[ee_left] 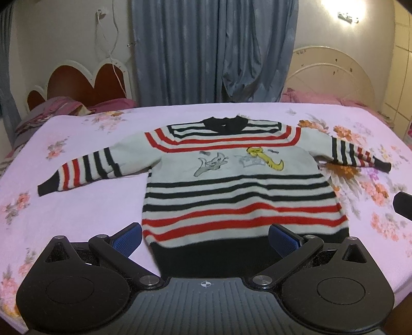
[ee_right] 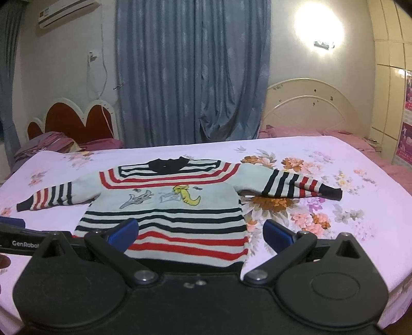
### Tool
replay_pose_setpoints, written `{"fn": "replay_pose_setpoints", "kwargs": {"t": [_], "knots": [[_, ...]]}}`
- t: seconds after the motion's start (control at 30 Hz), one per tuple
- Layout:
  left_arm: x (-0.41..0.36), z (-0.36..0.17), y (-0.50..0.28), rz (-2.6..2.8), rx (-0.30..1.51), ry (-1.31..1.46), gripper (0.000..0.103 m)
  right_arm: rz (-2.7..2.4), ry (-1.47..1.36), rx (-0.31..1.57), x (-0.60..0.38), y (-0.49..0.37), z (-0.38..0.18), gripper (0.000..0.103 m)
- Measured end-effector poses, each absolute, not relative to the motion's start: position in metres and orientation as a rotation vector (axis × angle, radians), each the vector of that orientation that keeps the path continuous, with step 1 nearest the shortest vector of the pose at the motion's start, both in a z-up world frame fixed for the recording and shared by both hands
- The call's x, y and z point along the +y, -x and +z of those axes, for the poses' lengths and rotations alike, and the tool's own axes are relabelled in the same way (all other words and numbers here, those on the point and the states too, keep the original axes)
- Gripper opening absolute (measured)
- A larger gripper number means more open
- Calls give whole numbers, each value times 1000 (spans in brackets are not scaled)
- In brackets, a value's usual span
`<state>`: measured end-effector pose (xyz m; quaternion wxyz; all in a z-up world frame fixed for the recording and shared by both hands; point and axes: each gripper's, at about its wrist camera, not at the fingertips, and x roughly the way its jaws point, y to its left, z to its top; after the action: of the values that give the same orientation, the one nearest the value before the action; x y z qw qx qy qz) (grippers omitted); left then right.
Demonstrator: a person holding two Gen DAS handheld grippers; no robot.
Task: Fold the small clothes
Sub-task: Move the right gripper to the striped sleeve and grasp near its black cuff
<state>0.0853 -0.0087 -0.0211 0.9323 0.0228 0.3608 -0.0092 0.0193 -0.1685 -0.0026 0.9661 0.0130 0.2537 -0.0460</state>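
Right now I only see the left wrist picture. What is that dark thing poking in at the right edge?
Observer: Probably the right tongs. Their own camera shows them open, straddling the right hem corner of the sweater.
Operator: Is there anything on the walls that I miss?
Observer: An air conditioner, high on the left.
Operator: And the right wall?
Observer: Pink posters hang there.
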Motion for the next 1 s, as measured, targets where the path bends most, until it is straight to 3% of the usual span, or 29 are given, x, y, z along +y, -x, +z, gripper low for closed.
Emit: {"fn": "replay_pose_setpoints", "kwargs": {"t": [0.47,1.0], "knots": [[-36,-32,-166,7,745,-2,103,-127,-66,503,-234,-93,-9,102],[-84,-82,-278,5,788,6,103,-245,-120,599,-346,-192,-55,85]]}}
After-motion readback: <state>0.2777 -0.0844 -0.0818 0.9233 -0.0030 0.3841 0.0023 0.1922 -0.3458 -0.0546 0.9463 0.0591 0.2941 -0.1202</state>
